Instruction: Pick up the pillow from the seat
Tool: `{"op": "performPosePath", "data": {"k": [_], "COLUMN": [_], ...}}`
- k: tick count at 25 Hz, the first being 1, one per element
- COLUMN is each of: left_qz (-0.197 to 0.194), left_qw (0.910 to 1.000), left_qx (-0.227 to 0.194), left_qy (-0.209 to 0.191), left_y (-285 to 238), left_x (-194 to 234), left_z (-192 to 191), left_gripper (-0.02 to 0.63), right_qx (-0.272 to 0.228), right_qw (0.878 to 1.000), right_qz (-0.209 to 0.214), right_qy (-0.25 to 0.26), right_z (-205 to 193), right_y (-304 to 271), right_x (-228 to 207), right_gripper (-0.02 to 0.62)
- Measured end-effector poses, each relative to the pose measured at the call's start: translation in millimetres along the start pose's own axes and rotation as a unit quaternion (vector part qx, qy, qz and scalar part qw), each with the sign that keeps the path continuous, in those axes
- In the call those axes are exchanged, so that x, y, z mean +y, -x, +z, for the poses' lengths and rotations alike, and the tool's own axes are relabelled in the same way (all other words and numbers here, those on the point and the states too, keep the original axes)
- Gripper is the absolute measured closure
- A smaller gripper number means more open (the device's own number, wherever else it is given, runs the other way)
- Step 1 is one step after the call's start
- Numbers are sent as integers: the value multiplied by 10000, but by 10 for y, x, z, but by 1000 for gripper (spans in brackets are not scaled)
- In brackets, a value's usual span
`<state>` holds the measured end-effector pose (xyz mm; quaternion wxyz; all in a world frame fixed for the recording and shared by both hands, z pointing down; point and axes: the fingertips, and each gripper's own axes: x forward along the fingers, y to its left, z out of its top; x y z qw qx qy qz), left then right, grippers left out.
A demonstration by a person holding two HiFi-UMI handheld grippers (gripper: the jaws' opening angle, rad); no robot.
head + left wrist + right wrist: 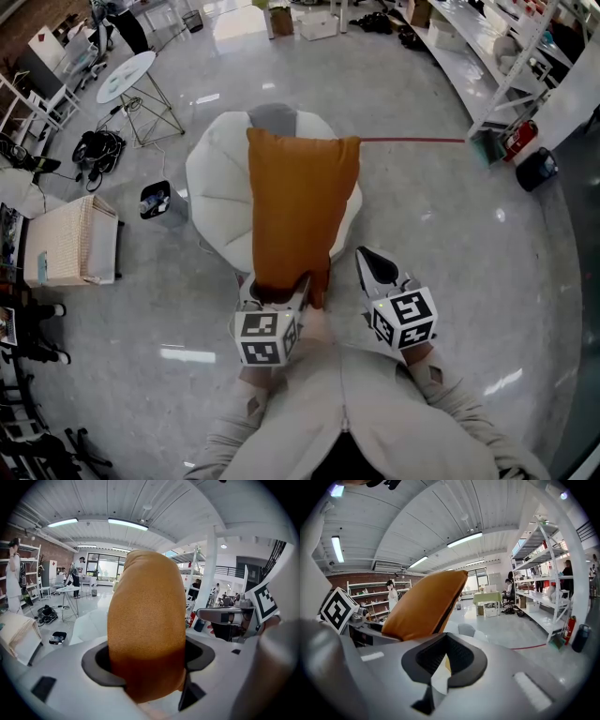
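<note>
L gripper (279,292) is clamping the near edge of the orange pillow (298,202). In the left gripper view, the jaws are pinching the fabric from both sides, w/ the pillow (145,616) filling the gap and running straight out ahead of them. R gripper (375,267) is sitting just right of the L jaws, apart from the pillow. Its own view is showing the jaws together w/ nothing btwn them, and the pillow (423,603) is passing by on their left.

Ahead of the L jaws the pillow is stretching out flat and fairly straight, hardly drooping at the far end. It's prob. light, soft but well stuffed, w/ a slightly textured cover that should grip OK. It's looking lifted rather than lying down, though I can't tell if the far end is clear of the seat.

One-edge hold is working, but the bulk is hanging far out from the jaws, so it may swing or twist. A second pinch by the R gripper on the near right corner or right side seam would steady it.

Beyond and beneath the pillow, the white shell-shaped seat (217,187) is showing on both sides. A grey cushion (272,115) is lying past the pillow's far edge. Farther off left of the jaws, a woven basket (70,242) and a small round table (127,75) are standing on the floor.
</note>
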<state>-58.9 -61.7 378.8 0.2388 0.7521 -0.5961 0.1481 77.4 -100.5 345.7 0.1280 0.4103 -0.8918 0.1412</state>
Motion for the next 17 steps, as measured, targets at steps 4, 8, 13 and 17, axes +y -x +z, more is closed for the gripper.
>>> {"op": "performPosePath", "data": {"k": [4, 8, 13, 17], "left_qz": [23, 49, 59, 51], "left_qw": [10000, 10000, 10000, 10000], "left_qx": [-30, -40, -20, -23], "left_qy": [15, 7, 11, -13], "left_y": [40, 56, 39, 25], "left_x": [29, 56, 34, 33], "left_z": [5, -16, -14, -9], "left_gripper": [264, 264, 264, 262], "right_qx": [-9, -37, -27, -31], "right_qw": [10000, 9999, 9999, 9999], "right_qz": [40, 59, 77, 64], "right_qy": [60, 91, 106, 127], "right_z": [23, 32, 43, 41], "right_y": [-12, -26, -18, -23], "right_x": [58, 87, 78, 71], "right_gripper": [597, 597, 597, 597]}}
